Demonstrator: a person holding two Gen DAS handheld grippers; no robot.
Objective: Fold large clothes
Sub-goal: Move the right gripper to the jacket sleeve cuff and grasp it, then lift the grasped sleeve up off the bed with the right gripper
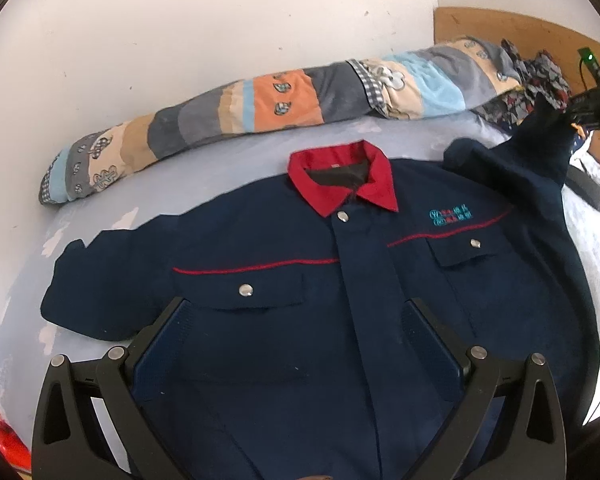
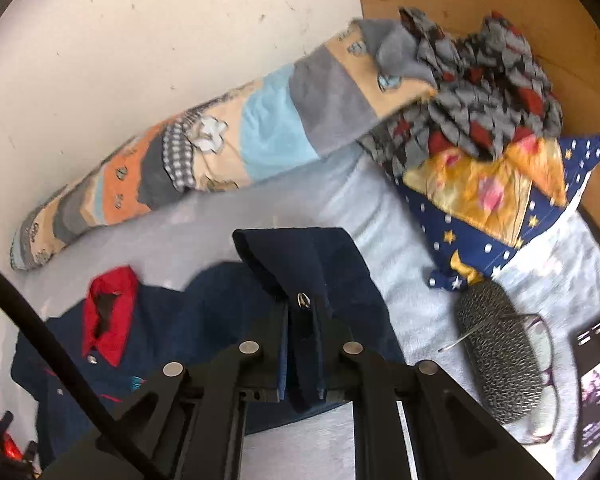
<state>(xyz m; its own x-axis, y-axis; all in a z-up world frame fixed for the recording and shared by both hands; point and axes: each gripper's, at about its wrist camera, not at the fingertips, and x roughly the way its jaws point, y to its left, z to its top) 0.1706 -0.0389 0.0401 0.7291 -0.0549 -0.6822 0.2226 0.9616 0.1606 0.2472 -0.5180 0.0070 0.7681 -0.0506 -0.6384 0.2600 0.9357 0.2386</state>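
In the left wrist view the navy jacket (image 1: 340, 280) lies face up on the bed (image 1: 220, 168), filling the centre and lower half of the frame, its red collar (image 1: 340, 180) near the middle. One sleeve (image 1: 88, 292) lies flat at the left. At the upper right the other sleeve (image 1: 540, 148) is lifted off the bed towards the right hand-held gripper (image 1: 588, 108), which shows only as a dark shape at the frame edge. A rolled patchwork quilt (image 1: 260, 100) runs along the wall behind.

What could go wrong: the raised sleeve is held only by its cuff end, so it could slip out if it is swung across too fast, or the pull could drag the jacket body and skew the collar, since nothing pins the body down. The sleeve could also land twisted. Glasses (image 2: 540, 360) and a mesh case (image 2: 496, 352) lie at the lower right of the right wrist view, near the jacket's edge, where a wide sweep might catch them.

The left hand-held gripper (image 1: 300, 344) is spread wide at the bottom of its view, over the jacket's lower front; whether its tips touch the cloth is hard to tell, but nothing is pinched. The right hand-held gripper (image 2: 302, 360) is pressed nearly together, pinching the sleeve cuff (image 2: 300, 272), which folds over above its fingers.
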